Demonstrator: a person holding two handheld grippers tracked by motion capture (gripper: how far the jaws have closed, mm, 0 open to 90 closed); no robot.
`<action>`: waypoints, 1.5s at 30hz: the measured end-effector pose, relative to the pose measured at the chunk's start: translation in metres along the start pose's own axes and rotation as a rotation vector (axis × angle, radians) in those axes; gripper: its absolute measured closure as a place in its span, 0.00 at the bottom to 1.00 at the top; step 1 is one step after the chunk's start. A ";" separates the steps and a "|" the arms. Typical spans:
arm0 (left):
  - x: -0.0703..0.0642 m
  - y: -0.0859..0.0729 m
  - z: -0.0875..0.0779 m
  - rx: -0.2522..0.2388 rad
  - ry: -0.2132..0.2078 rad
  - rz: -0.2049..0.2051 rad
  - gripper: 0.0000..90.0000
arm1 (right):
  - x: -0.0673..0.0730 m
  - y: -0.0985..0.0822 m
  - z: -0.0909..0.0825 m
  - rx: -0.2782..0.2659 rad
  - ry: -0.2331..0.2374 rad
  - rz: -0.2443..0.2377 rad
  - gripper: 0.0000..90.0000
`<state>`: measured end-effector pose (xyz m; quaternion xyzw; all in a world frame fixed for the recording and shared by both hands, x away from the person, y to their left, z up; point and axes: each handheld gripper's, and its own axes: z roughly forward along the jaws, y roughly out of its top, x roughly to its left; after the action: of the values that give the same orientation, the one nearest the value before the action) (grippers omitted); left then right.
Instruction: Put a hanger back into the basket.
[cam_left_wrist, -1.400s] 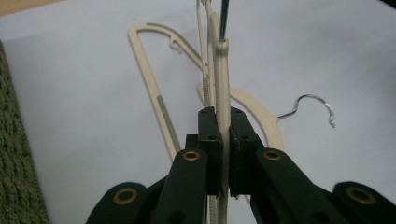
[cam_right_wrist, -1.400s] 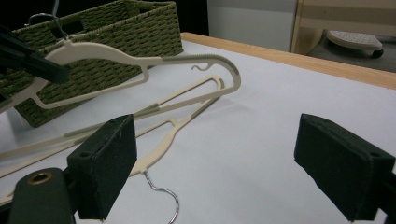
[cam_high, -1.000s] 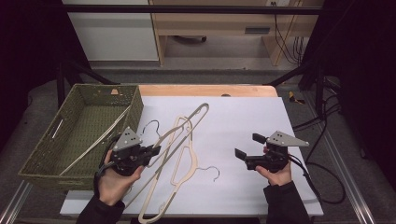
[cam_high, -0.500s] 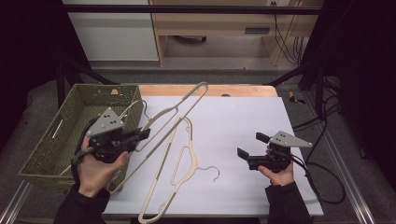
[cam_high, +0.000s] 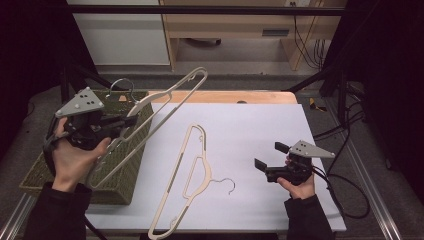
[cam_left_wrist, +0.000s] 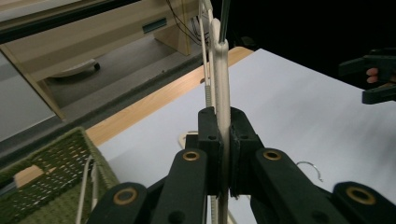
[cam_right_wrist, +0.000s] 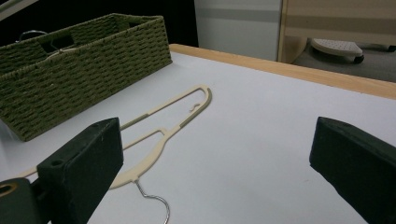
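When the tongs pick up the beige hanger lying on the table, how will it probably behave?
The flat hanger probably stays stiff: the similar lifted hanger, held in the left tongs, keeps its shape. It looks thin, so likely light. Its wire hook may snag.

Left hand-held gripper (cam_high: 117, 131) raised at left side of high view, gripped from below by left hand (cam_high: 75, 152); dark-sleeved forearm rising from bottom left corner. Grey three-cornered plate on top, tilted. Jaws pointing right, pressed tight on thin cream hanger (cam_left_wrist: 219, 100); in left gripper view pads clamp it edge-on, no gap. Right hand-held gripper (cam_high: 270, 159) low at right side, held level by right hand (cam_high: 299, 185), jaws pointing left, standing wide apart with nothing between them.
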<state>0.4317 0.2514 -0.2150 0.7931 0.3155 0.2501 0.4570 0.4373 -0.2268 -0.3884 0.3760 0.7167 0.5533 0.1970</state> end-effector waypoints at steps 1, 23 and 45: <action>0.004 0.000 -0.001 0.004 0.011 0.001 0.96 | 0.000 0.000 0.000 0.003 0.000 0.001 0.04; 0.079 -0.039 -0.017 0.058 0.125 0.033 0.96 | 0.000 -0.002 0.003 0.018 -0.001 -0.001 0.04; 0.136 -0.099 -0.018 0.149 0.242 -0.013 0.96 | 0.000 -0.002 0.004 0.025 0.004 -0.002 0.04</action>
<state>0.4841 0.3989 -0.2793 0.7868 0.3912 0.3167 0.3571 0.4396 -0.2241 -0.3920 0.3765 0.7244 0.5448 0.1915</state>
